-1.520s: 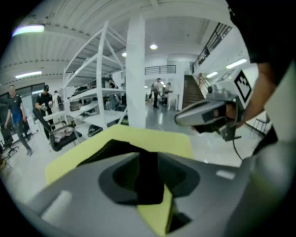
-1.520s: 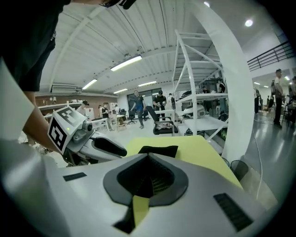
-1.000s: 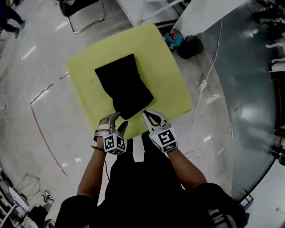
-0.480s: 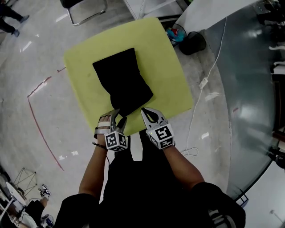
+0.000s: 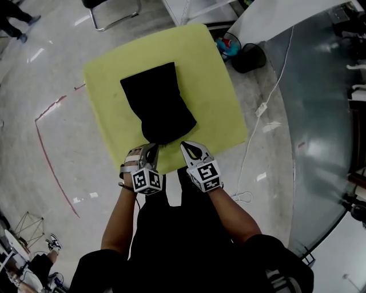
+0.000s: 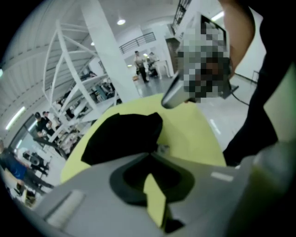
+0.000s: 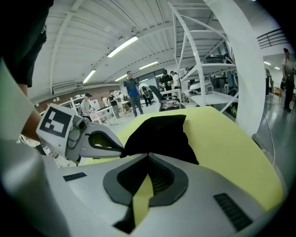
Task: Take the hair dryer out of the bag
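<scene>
A black bag (image 5: 157,109) lies closed on the yellow-green table (image 5: 211,97), its narrow end toward me. No hair dryer shows in any view. My left gripper (image 5: 152,146) is shut, its tips pinching the bag's near left corner; the right gripper view shows the left gripper (image 7: 121,149) meeting the bag (image 7: 162,132) there. In the left gripper view the left gripper (image 6: 150,156) has the bag (image 6: 120,136) right at its closed tips. My right gripper (image 5: 183,145) is shut and empty, just short of the bag's near right edge, as the right gripper (image 7: 148,155) shows in its own view.
A black bin (image 5: 250,57) stands on the floor past the table's far right corner. A white cable with a power strip (image 5: 260,109) runs down the floor at right. A chair (image 5: 111,8) stands beyond the table. White shelving frames (image 7: 199,69) and several people fill the background.
My left gripper's jaws stood open before and are now closed at the bag's near corner. The right gripper has sunk a little toward the table edge.
</scene>
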